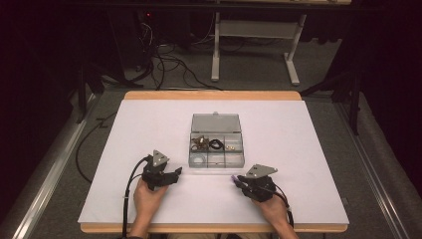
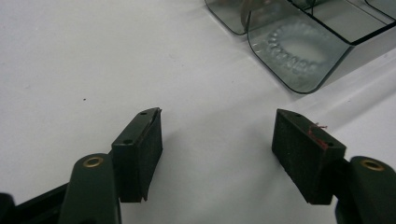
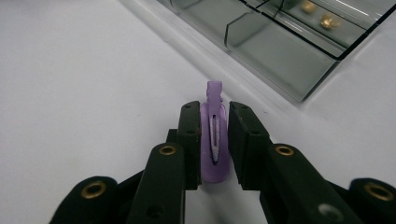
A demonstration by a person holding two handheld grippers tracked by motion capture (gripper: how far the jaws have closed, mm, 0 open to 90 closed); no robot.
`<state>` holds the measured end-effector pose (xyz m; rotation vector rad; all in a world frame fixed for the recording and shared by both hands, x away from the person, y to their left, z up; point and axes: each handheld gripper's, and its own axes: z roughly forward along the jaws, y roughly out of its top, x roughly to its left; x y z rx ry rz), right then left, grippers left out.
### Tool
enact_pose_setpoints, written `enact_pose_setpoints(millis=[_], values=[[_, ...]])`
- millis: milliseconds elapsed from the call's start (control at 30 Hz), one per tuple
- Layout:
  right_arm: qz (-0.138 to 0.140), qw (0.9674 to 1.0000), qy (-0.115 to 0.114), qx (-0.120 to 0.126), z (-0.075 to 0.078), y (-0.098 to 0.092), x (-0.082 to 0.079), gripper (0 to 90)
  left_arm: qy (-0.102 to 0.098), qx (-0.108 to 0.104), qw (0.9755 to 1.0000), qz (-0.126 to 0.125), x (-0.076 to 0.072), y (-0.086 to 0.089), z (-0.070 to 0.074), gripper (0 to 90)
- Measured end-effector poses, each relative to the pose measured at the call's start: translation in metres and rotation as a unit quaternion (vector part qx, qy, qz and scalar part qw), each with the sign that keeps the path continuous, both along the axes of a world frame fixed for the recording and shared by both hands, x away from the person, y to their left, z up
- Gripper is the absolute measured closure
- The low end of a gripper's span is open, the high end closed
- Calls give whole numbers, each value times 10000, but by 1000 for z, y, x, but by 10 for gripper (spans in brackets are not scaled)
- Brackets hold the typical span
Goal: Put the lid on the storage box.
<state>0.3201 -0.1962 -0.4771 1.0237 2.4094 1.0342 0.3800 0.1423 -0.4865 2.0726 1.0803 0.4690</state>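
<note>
A clear grey compartment box [image 1: 217, 160] with its lid [image 1: 216, 123] folded back sits mid-table, holding small jewellery pieces. My right gripper [image 1: 238, 180] [image 3: 214, 140] is just off the box's near right corner, shut on a purple hair clip [image 3: 214, 140] [image 1: 234, 179] that stands upright between the pads. My left gripper [image 1: 176, 173] [image 2: 217, 149] rests on the white sheet left of the box, jaws wide apart with nothing between them. In the left gripper view a clear beaded ring [image 2: 294, 49] lies in the box's near corner compartment [image 2: 299, 56].
The white sheet [image 1: 149, 124] covers a wooden table [image 1: 211, 94]. Small gold pieces [image 3: 322, 16] lie in a far compartment of the box [image 3: 280, 51]. Cables and a white table frame [image 1: 254, 50] stand on the floor beyond.
</note>
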Motion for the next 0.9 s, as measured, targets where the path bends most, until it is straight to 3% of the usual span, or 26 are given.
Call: enact_pose_setpoints(millis=[900], values=[[-30,9989,-136,457,26,-15,4,763,-6,-24,10000,15,0,0,0,338]])
